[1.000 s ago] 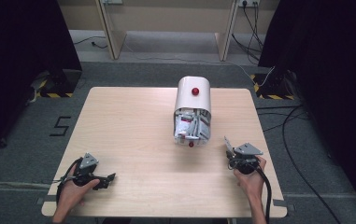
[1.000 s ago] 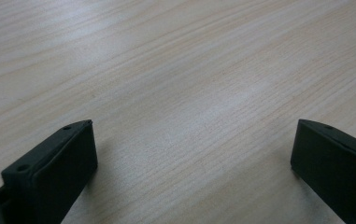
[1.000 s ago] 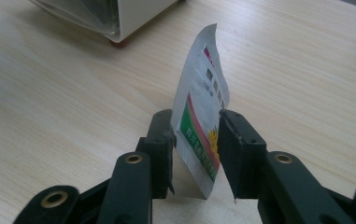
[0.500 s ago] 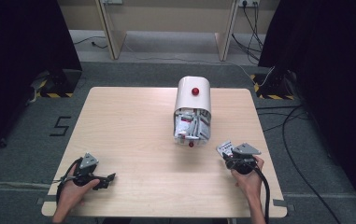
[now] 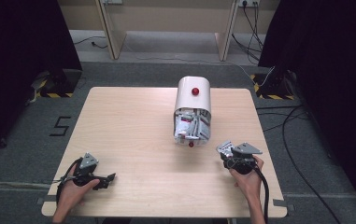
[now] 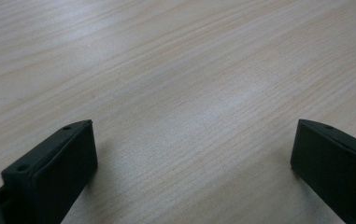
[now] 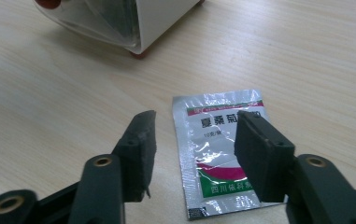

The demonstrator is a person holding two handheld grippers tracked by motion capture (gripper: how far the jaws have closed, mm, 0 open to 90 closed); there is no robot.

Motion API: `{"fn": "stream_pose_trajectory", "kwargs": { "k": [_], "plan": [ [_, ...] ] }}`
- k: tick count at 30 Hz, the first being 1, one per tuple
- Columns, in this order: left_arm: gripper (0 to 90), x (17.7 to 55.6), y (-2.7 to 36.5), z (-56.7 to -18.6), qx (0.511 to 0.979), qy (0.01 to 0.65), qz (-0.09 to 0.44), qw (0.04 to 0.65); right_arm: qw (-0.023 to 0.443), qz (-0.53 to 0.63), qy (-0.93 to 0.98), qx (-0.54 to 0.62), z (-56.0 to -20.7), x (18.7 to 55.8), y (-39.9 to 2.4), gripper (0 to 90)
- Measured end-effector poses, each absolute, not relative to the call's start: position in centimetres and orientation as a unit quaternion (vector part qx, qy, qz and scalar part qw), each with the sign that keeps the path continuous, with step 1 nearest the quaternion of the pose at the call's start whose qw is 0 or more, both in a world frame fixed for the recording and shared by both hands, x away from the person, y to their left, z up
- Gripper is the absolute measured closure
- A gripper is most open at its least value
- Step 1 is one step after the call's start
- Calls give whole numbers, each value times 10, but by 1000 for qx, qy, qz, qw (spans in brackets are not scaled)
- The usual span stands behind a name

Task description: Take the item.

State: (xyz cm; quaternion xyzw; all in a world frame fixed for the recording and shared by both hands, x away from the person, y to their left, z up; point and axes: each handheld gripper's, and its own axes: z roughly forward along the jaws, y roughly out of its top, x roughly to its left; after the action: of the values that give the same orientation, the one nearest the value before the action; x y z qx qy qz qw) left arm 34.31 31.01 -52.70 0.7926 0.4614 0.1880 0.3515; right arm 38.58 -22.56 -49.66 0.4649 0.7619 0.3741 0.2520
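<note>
A silver sachet (image 7: 213, 140) with green and magenta print lies flat on the table (image 5: 133, 135), near its right front. My right gripper (image 7: 196, 116) hovers just over it, open; its jaws have just been opening, and the pads do not press the sachet, which lies partly under the right-hand jaw. In the high view the sachet (image 5: 222, 147) shows at the tips of the right gripper (image 5: 227, 153). A white dispenser (image 5: 193, 100) with a red knob and more sachets behind its clear front stands just beyond. My left gripper (image 6: 194, 126) rests open on bare wood at the left front (image 5: 108, 178).
The dispenser's lower corner (image 7: 133, 18) and a red foot lie close ahead of the right jaws. Cables trail off the table's front edge from both grippers. Dark curtains and floor cables surround the table.
The right gripper's jaws have spread apart, and the sachet that stood edge-on in them now lies flat on the table. Neither hand has shifted; the left gripper is unchanged.
</note>
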Motion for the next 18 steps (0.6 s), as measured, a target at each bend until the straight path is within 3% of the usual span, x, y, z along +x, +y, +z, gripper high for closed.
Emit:
{"fn": "stream_pose_trajectory", "kwargs": {
  "k": [9, 18],
  "plan": [
    [0, 343, 310, -527, 792, 462, 188, 352, 221, 392, 753, 479, -493, 380, -222, 263],
    [0, 343, 310, -527, 792, 462, 188, 352, 217, 401, 754, 473, -491, 370, -214, 197]
  ]
}}
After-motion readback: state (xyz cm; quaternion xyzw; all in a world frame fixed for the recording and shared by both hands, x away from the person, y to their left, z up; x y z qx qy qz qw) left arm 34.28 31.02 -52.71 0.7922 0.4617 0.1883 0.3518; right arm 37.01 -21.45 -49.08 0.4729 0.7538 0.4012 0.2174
